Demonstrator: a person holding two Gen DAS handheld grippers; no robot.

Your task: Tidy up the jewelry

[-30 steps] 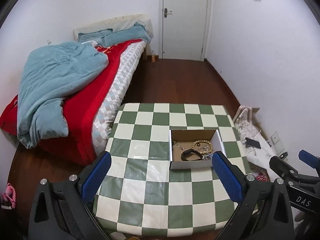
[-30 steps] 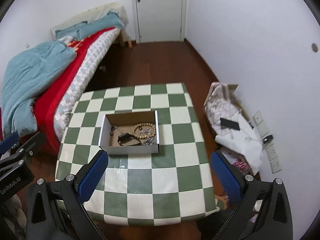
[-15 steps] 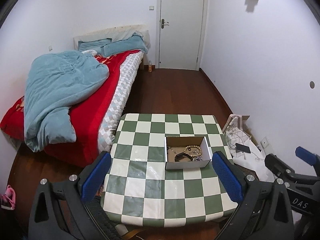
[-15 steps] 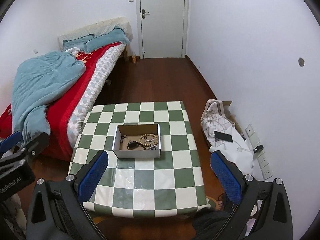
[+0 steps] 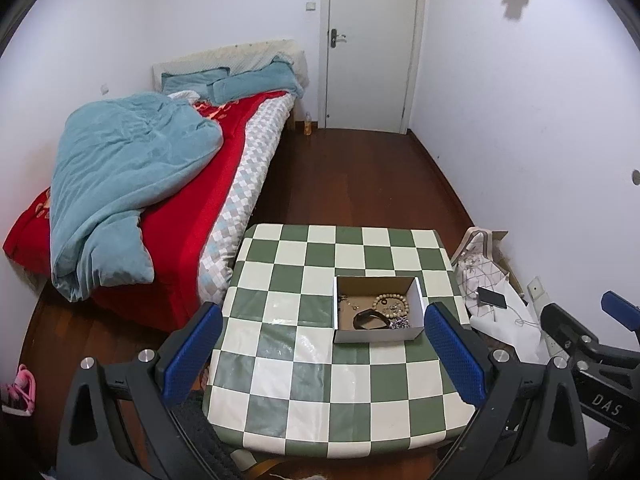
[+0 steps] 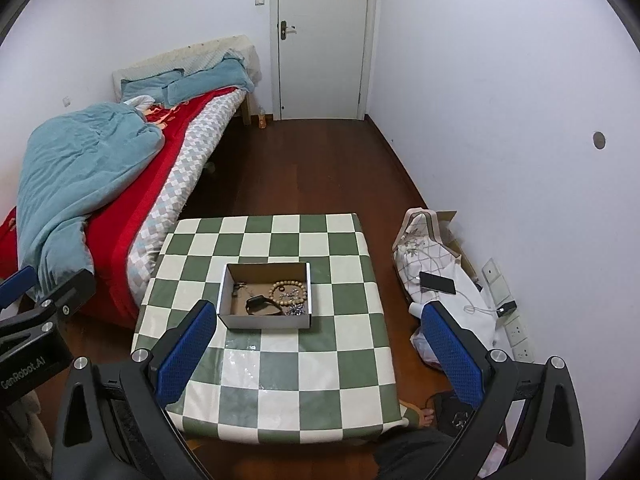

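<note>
An open cardboard box stands on the green-and-white checkered table. In it lie a wooden bead bracelet, a black band and silver chain pieces. My left gripper is open and empty, high above the table's near side. My right gripper is open and empty, also high above the table. The right gripper shows at the left wrist view's right edge.
A bed with a red cover and a blue quilt stands left of the table. A patterned bag, a phone and white cloth lie on the floor at the right wall. A closed white door is at the far end. Dark wood floor lies between.
Both grippers have risen and pulled back from the table, so the box and table look smaller and more of the room shows. Both stay open and empty.
</note>
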